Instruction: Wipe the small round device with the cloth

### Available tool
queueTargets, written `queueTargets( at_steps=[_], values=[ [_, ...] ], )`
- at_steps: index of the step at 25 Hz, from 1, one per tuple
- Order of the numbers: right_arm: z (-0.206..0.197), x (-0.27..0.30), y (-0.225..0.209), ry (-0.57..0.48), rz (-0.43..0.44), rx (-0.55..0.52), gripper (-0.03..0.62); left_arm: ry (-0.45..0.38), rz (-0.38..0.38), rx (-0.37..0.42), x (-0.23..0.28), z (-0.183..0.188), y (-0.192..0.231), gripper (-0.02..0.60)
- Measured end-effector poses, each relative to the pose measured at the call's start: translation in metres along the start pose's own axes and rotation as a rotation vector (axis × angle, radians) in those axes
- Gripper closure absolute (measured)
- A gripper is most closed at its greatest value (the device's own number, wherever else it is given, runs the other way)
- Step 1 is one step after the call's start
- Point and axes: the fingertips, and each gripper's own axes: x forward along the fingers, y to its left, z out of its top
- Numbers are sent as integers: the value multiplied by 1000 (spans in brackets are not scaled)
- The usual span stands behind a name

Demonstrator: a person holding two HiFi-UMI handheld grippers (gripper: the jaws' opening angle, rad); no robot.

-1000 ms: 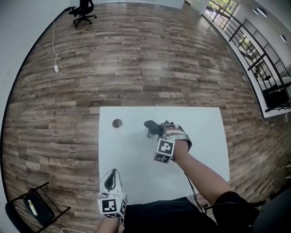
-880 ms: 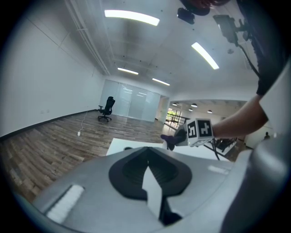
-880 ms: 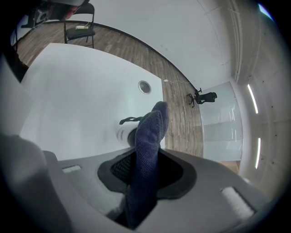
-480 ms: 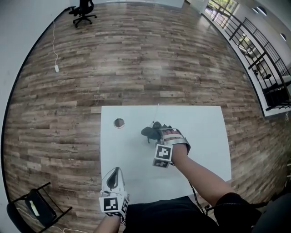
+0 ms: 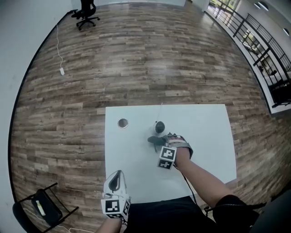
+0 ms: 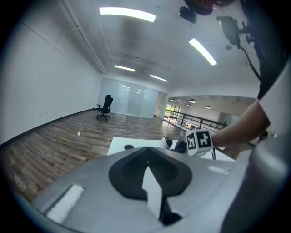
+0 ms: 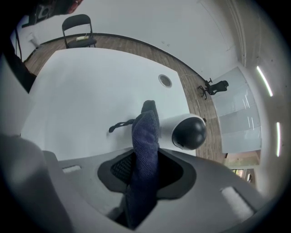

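The small round device [image 5: 159,127], a white body with a black dome [image 7: 188,132], stands on the white table [image 5: 204,136]. My right gripper [image 5: 160,142] is shut on a dark blue cloth [image 5: 155,140], just on the near side of the device. In the right gripper view the cloth [image 7: 145,132] sticks up out of the jaws, to the left of the device and close to it; contact cannot be told. A dark cord loop [image 7: 119,125] hangs off it. My left gripper [image 5: 113,180] hovers shut and empty at the table's near left edge, and the device [image 6: 168,142] shows ahead of it.
A round cable hole [image 5: 122,123] sits in the table left of the device. A thin wire [image 5: 161,110] runs from the device to the far edge. A black folding chair [image 5: 38,207] stands on the wood floor at lower left. An office chair [image 5: 86,9] is far off.
My right gripper has come down and back toward me with the cloth. The device, hidden behind the cloth before, now shows beyond it. The left gripper has stayed put.
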Motion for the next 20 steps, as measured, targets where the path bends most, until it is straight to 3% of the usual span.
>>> queueTargets(
  at_steps=[3, 9, 14, 20],
  values=[
    [-2, -13, -14, -56, -33, 96, 477, -1, -11, 16, 3, 6, -3, 574],
    [1, -43, -86, -160, -227, 190, 477, -30, -10, 61, 2, 28, -8, 574],
    [6, -28, -96, -159, -216, 191, 477, -24, 27, 84, -9, 30, -3, 574],
    [7, -11, -94, -158, -199, 164, 479, -9, 120, 52, -29, 19, 7, 574]
  ],
)
